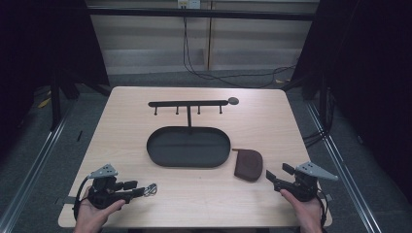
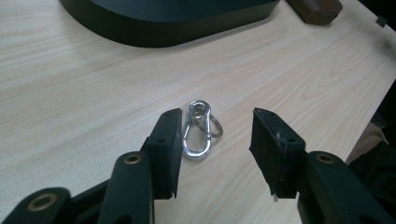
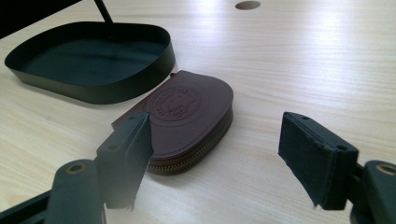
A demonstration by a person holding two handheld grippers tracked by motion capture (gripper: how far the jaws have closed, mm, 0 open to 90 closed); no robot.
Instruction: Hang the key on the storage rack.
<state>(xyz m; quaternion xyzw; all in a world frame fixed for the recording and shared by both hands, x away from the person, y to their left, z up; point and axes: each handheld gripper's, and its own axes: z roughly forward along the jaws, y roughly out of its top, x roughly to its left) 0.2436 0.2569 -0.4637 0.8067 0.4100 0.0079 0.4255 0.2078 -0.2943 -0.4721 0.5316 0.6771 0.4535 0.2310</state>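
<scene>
The wooden surface (image 1: 262,121) carries a black oval tray (image 1: 188,146) near its middle, and the tray looks empty inside. From the far rim of the tray a thin post rises to a black bar with small hooks (image 1: 188,103); the hooks seem bare, but they are too small to be sure. Just beside the right end of the tray lies a brown zipped pouch (image 1: 248,164) with a stamped emblem on its top. A small silver snap hook with a ring (image 1: 150,189) lies on the surface near the front left. The left gripper (image 1: 141,191) is held low in the left hand (image 1: 94,211), jaws apart, with the snap hook just in front of them. The right gripper (image 1: 273,178) is in the right hand (image 1: 306,209), jaws wide apart, pointing at the pouch, not touching it.
</scene>
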